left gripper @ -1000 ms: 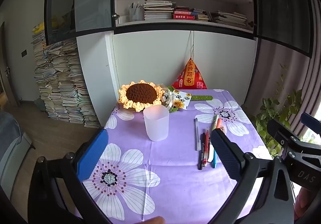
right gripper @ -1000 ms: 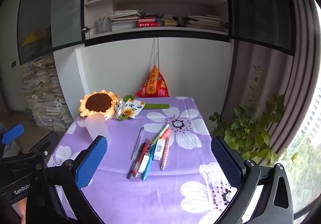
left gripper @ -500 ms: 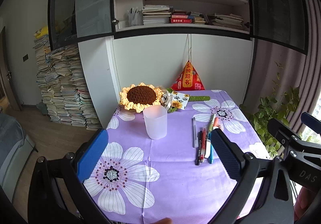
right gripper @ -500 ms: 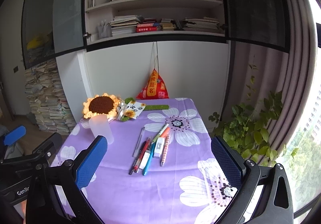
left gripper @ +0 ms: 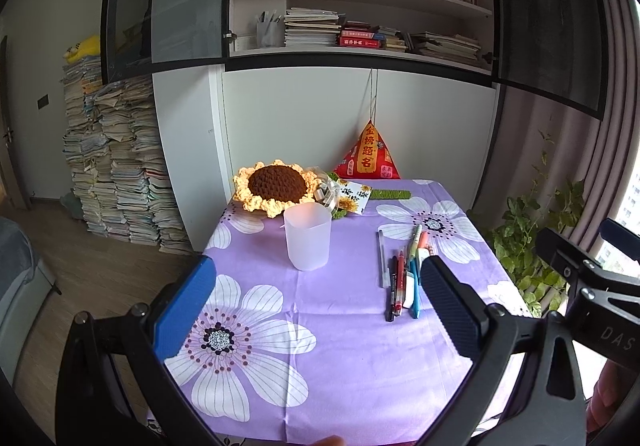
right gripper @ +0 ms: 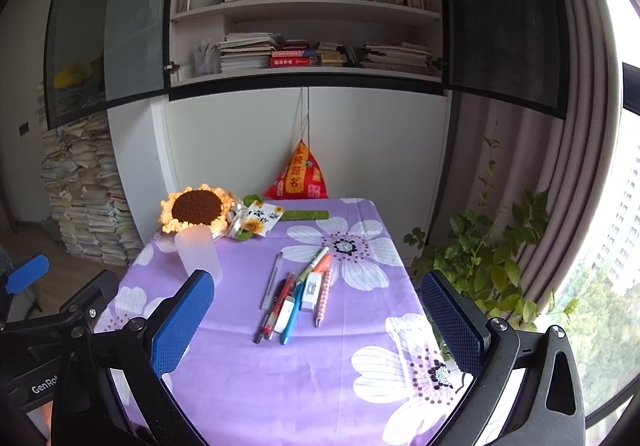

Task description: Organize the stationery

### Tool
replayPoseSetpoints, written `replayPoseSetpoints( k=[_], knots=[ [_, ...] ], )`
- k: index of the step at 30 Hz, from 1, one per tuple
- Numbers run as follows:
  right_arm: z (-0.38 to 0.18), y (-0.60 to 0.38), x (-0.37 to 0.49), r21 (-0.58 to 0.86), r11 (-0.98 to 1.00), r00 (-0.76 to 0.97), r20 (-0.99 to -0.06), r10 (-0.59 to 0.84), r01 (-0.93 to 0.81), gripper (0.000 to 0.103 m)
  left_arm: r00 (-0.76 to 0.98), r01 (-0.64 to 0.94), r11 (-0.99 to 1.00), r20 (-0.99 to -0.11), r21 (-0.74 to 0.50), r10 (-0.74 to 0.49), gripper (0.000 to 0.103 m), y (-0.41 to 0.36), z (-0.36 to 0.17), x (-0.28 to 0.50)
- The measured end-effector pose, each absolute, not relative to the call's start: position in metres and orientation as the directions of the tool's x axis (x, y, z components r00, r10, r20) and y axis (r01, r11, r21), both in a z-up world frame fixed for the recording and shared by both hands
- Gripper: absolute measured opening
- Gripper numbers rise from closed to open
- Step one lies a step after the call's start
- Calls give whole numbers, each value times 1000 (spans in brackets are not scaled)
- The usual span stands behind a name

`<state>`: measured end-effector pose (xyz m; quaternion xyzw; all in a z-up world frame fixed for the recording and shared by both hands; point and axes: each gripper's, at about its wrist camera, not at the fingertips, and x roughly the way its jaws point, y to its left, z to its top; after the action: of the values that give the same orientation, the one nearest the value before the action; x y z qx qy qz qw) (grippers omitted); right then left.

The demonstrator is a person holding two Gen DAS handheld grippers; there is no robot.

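Pens [right gripper: 292, 298] bunched flat, frosted cup [left gripper: 307, 236] upright

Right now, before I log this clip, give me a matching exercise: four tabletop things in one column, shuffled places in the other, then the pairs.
Things:
1. frosted cup
2. crochet sunflower
3. red triangular pouch
4. pens

Places:
A. against the wall at the table's far edge
B. lying loose mid-table, right of the cup
C. upright, just in front of the sunflower
D. far left corner of the table

Pairs: 1-C, 2-D, 3-A, 4-B

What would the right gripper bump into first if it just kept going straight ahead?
Probably the pile of pens lying on the purple tablecloth. The right gripper is open and aimed at them, though depth is hard to judge.
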<state>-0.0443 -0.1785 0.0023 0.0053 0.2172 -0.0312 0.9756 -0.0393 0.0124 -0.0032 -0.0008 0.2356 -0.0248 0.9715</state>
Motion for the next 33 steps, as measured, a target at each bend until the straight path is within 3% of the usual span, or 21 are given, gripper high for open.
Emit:
replayPoseSetpoints(
  k=[19,33],
  knots=[
    [-7,-172,-7,-11,1000,887,-460,-28,26,103,875,33,999,-483,-6,-31,102,13,-15,-4],
    [-35,-179,31,13,999,832,-554,-28,42,103,837,31,999,-547,28,-10,102,6,-38,26]
  ],
)
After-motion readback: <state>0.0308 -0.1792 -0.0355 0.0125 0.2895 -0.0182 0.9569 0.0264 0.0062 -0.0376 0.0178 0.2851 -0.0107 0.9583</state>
